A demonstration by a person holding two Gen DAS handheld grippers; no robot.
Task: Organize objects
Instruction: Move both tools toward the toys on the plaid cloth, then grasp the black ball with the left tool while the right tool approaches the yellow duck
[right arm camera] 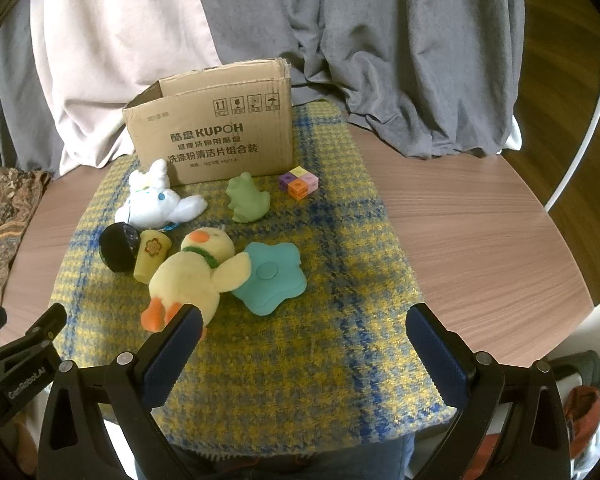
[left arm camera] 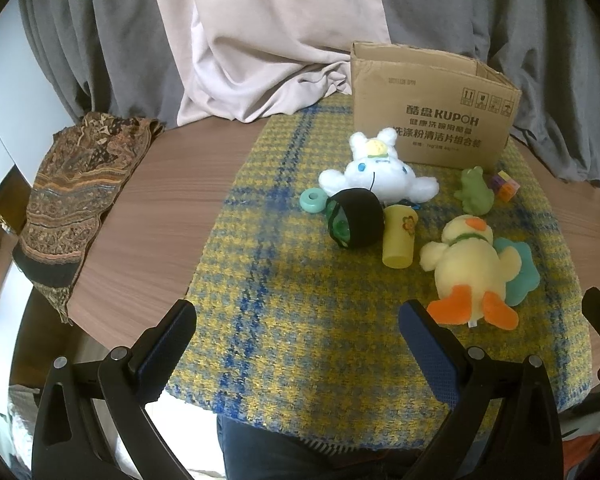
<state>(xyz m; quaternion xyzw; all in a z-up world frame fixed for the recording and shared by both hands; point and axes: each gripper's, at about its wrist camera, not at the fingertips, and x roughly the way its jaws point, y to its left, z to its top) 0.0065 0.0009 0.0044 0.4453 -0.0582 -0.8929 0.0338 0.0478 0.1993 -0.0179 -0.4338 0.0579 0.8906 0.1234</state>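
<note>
An open cardboard box (left arm camera: 432, 120) (right arm camera: 216, 136) stands at the back of a yellow-blue cloth (left arm camera: 300, 320) (right arm camera: 320, 340). In front of it lie a white plush (left arm camera: 376, 174) (right arm camera: 156, 204), a green frog (left arm camera: 473, 192) (right arm camera: 246, 198), a coloured cube block (left arm camera: 505, 186) (right arm camera: 299, 182), a teal ring (left arm camera: 312, 201), a black band roll (left arm camera: 358, 224) (right arm camera: 118, 248), a yellow cup (left arm camera: 399, 236) (right arm camera: 151, 254), a yellow duck plush (left arm camera: 472, 264) (right arm camera: 194, 276) and a teal star (left arm camera: 518, 272) (right arm camera: 272, 278). My left gripper (left arm camera: 296, 320) and right gripper (right arm camera: 304, 326) are open and empty above the cloth's near part.
The cloth lies on a round wooden table (left arm camera: 160, 216) (right arm camera: 480, 240). A patterned brown scarf (left arm camera: 72, 204) (right arm camera: 0, 216) drapes over the table's left edge. Grey and pink fabric (left arm camera: 268, 40) (right arm camera: 380, 40) hangs behind the box.
</note>
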